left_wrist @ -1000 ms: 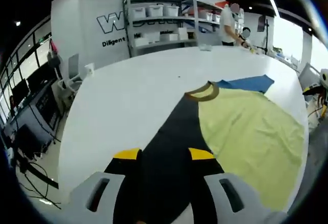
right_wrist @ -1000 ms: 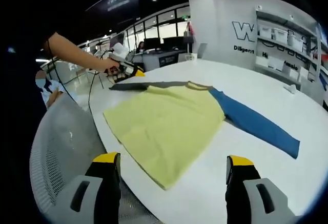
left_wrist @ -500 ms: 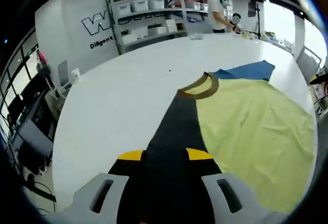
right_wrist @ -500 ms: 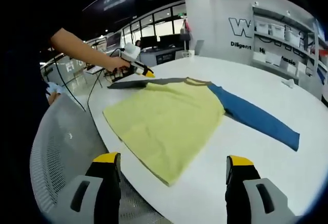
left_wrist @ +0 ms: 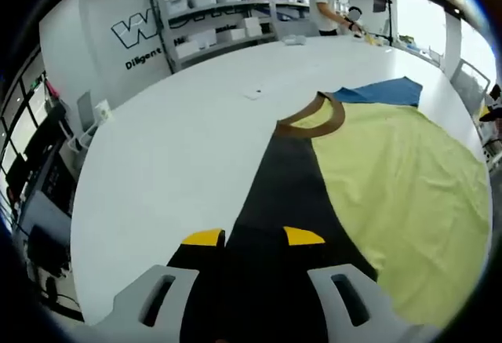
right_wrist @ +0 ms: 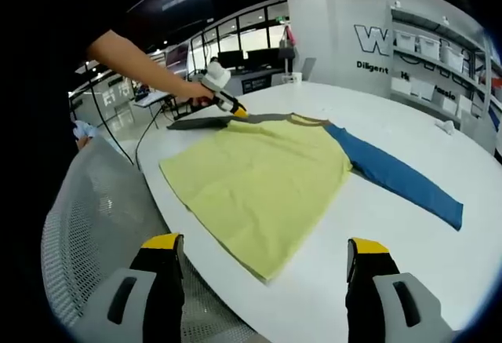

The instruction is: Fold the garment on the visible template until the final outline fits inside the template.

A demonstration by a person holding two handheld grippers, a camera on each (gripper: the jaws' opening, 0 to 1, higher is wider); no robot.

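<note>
Black sleeve point(left_wrist: 274, 202) now lifted inward; limp, probably knit

Left gripper point(left_wrist: 253, 237): two pale grey plastic jaws, each with a dark oblong slot near its base, black inner faces and yellow tips. Right gripper point(right_wrist: 267, 250): the same build, grey moulded bases with dark slots, black fingers point(right_wrist: 166, 280) capped in yellow. In the right gripper view the left gripper shows a white body, black parts and a yellow tip, with a thin dark cable hanging from it. The person's forearm point(right_wrist: 137, 64) is bare; the sleeve above seems dark, though shadow hides it.
</note>
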